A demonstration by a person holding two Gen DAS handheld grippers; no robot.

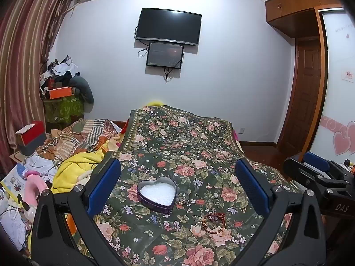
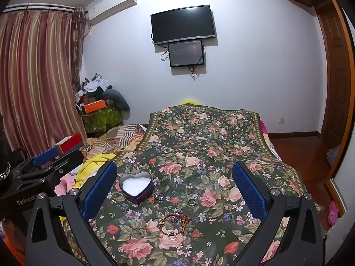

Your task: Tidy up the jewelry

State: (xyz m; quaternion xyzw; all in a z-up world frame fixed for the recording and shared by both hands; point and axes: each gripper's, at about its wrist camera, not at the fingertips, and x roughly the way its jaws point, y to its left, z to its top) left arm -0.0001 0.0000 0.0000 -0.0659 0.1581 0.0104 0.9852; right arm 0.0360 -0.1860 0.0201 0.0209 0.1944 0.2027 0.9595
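I hold my left gripper (image 1: 177,184) above the flowered cloth (image 1: 177,137), its blue-padded fingers (image 1: 104,184) spread as wide as they go with nothing between them but air. My right gripper (image 2: 174,188) hangs the same way beside it, fingers (image 2: 249,190) splayed wide and gripping nothing. The heart-shaped tin (image 1: 156,194) sits open on the cloth, white padding showing inside; from my left side it lies straight ahead between my fingers, and from my right side it lies toward my left finger. Just right of the tin rest a couple of small metal pieces (image 2: 158,196), too small for me to make out what they are. A dark ring (image 2: 191,202) lies flat on the cloth further right, apart from the tin. Nearer to me lies a reddish-gold bracelet (image 2: 174,223) with a small ring-shaped charm at its near edge, and it sits well clear of the tin. None of the jewelry is inside the tin. To the left of the cloth is a heap of bedding, with a yellow blanket (image 1: 75,168) bunched close to my left finger. On the far wall hang a dark television (image 1: 168,26) and a smaller screen (image 1: 165,54) just under it.
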